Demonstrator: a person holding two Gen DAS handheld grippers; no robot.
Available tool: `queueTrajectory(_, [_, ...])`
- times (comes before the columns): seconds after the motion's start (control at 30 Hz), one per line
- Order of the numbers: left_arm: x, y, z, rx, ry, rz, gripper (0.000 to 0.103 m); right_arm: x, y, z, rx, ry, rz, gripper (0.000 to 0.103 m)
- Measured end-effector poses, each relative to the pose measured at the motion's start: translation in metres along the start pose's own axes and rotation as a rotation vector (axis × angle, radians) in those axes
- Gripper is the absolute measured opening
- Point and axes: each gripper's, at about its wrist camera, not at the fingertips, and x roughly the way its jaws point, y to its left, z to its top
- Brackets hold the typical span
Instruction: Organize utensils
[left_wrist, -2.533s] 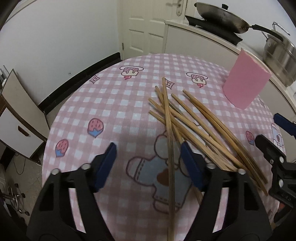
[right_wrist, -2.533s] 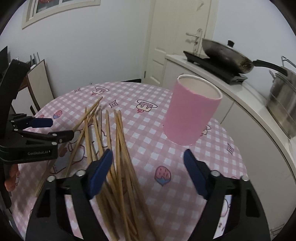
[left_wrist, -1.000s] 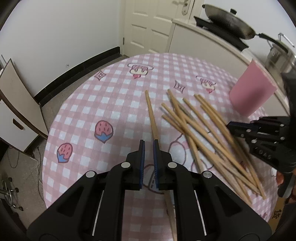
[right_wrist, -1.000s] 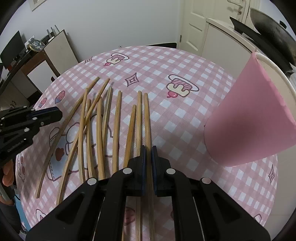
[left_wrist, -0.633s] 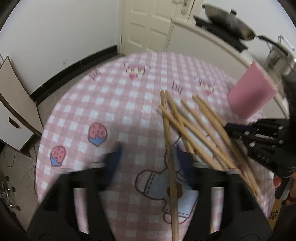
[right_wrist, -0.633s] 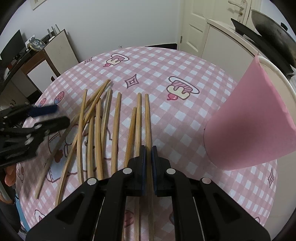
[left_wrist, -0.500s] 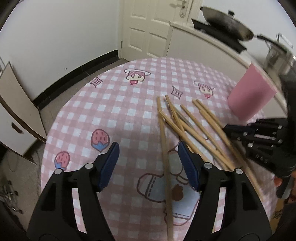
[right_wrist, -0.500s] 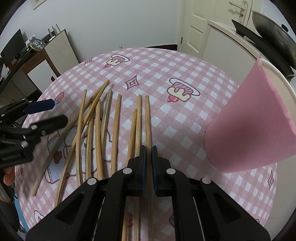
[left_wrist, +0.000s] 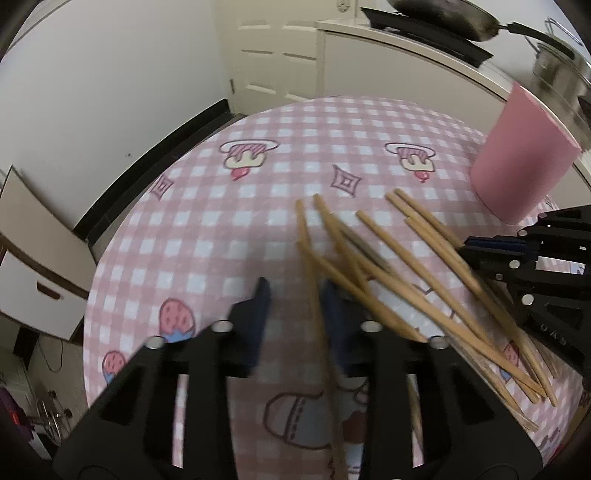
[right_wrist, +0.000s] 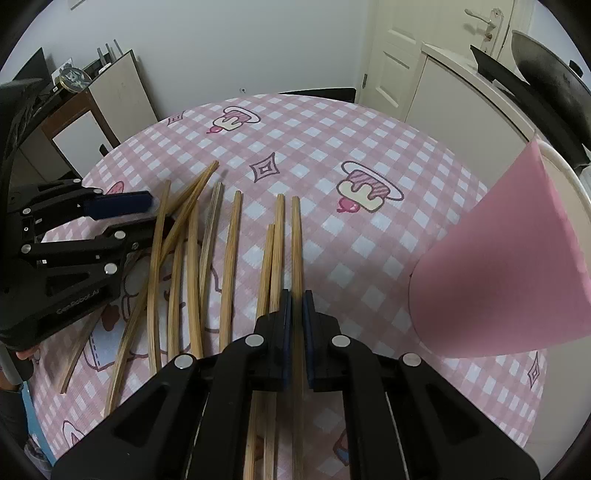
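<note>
A cabinet (right_wrist: 110, 99) stands far left; left gripper (left_wrist: 295, 306), jaws parted, straddles one chopstick (left_wrist: 314, 295) on the pink checked tablecloth (right_wrist: 325, 147); right gripper (right_wrist: 295, 317) pinches another chopstick (right_wrist: 296, 243); pink cup (right_wrist: 509, 266) right, white door (right_wrist: 395, 48) behind

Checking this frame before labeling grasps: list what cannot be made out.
- Left tool: motion blur in the left wrist view; whether it touches the chopstick between its pads is unclear.
- Cup: the right wrist view's edge cuts its rim; contents unseen.
- Right tool: its own pads hide the grip on the chopstick.
- Chopstick near ends: hidden under both tools.
</note>
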Motion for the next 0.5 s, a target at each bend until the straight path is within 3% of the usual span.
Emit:
queueTrajectory(0.07, [0.0,-0.001,0.001,0.002,-0.006,-0.021,0.008,0.0,0.0,0.0,0.002,-0.002,-0.002,0.005])
queueTrajectory(0.3, [-0.016,0.015,-0.006,-0.081,-0.021,-0.075,0.006,-0.019,0.003,-0.005,0.025,-0.055,0.01,0.004])
queueTrajectory(0.5, [-0.069,0.018,-0.012,-0.098,-0.118,-0.091,0.006,-0.059,0.003,-0.009,0.049,-0.147,0.012,0.004])
